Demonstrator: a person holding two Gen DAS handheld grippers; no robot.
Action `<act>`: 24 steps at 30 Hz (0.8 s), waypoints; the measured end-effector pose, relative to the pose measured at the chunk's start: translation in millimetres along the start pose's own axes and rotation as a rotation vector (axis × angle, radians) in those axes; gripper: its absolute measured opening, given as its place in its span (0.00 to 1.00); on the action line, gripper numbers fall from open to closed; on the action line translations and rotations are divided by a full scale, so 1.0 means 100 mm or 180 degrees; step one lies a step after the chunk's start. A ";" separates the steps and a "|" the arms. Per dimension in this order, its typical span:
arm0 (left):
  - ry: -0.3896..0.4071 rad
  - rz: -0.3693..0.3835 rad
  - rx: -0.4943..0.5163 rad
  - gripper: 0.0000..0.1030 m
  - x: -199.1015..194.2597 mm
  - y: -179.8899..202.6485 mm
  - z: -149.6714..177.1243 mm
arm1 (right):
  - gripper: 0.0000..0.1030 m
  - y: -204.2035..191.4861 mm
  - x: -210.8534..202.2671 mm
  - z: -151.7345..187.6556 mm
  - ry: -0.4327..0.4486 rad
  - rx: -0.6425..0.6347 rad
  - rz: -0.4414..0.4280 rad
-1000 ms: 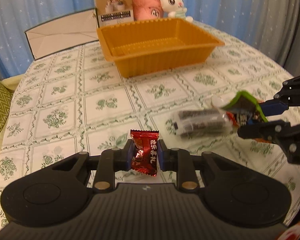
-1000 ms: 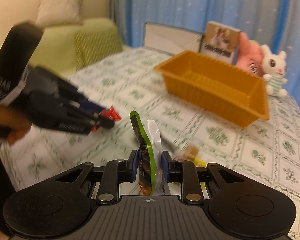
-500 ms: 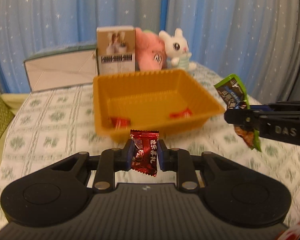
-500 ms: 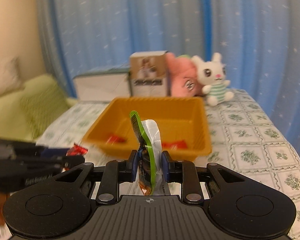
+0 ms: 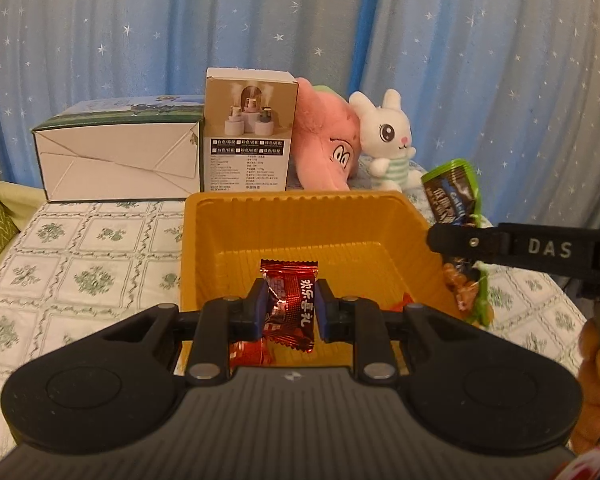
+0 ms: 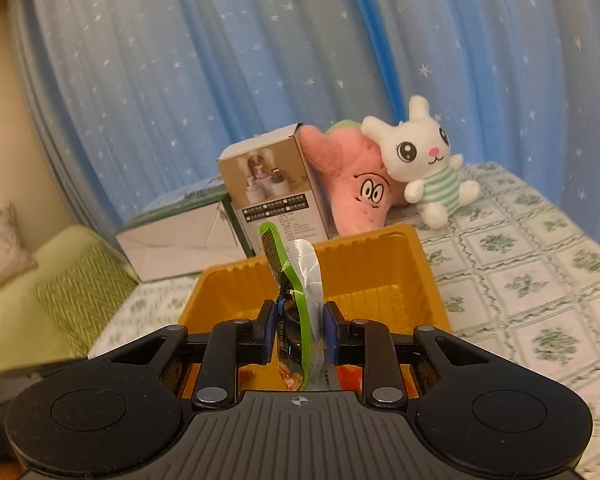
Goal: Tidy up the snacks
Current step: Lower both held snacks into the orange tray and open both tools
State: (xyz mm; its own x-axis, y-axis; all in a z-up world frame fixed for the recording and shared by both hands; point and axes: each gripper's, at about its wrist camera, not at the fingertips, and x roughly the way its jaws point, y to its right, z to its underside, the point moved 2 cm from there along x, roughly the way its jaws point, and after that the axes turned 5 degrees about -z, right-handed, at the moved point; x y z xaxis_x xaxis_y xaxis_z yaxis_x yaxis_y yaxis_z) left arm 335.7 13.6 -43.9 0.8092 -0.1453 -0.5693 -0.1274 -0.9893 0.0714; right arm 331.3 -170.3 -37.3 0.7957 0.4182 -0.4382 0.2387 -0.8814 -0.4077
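My left gripper [image 5: 290,308] is shut on a red foil candy [image 5: 290,304] and holds it over the near edge of the orange tray [image 5: 300,208]. Red candies [image 5: 250,354] lie on the tray floor below it. My right gripper [image 6: 298,332] is shut on a green-edged snack packet [image 6: 296,280], held over the orange tray [image 6: 416,276]. In the left wrist view the right gripper [image 5: 456,240] and its packet [image 5: 454,196] hang at the tray's right rim.
Behind the tray stand a brown product box [image 5: 248,136], a white carton [image 5: 120,160], a pink plush [image 5: 328,140] and a white rabbit plush [image 5: 388,136]. A flowered tablecloth [image 5: 80,264] covers the table. A green sofa [image 6: 60,300] is at the left.
Both grippers have moved forward from the table's front to the orange tray, each still holding its snack. The tray now lies directly under both.
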 end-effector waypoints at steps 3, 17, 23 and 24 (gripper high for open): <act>0.0021 -0.0003 -0.0017 0.21 0.10 -0.02 -0.06 | 0.24 0.06 0.16 -0.05 -0.0022 0.0176 -0.0053; -0.0111 0.0088 -0.0113 0.24 0.35 -0.12 -0.04 | 0.25 0.28 0.48 0.04 -0.0209 0.0575 -0.0067; -0.0104 0.0037 -0.0203 0.28 0.31 -0.19 -0.04 | 0.25 0.25 0.48 0.02 -0.0201 0.0585 -0.0074; -0.0104 0.0040 -0.0221 0.28 0.30 -0.21 -0.04 | 0.25 0.25 0.49 0.02 -0.0205 0.0583 -0.0076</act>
State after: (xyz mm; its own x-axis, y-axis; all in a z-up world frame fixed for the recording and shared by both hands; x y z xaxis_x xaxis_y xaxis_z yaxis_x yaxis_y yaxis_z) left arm 365.1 29.4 -59.5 0.7886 -0.1582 -0.5942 -0.0965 -0.9862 0.1346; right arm 374.8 -171.4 -70.1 0.7522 0.4570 -0.4746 0.1472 -0.8187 -0.5550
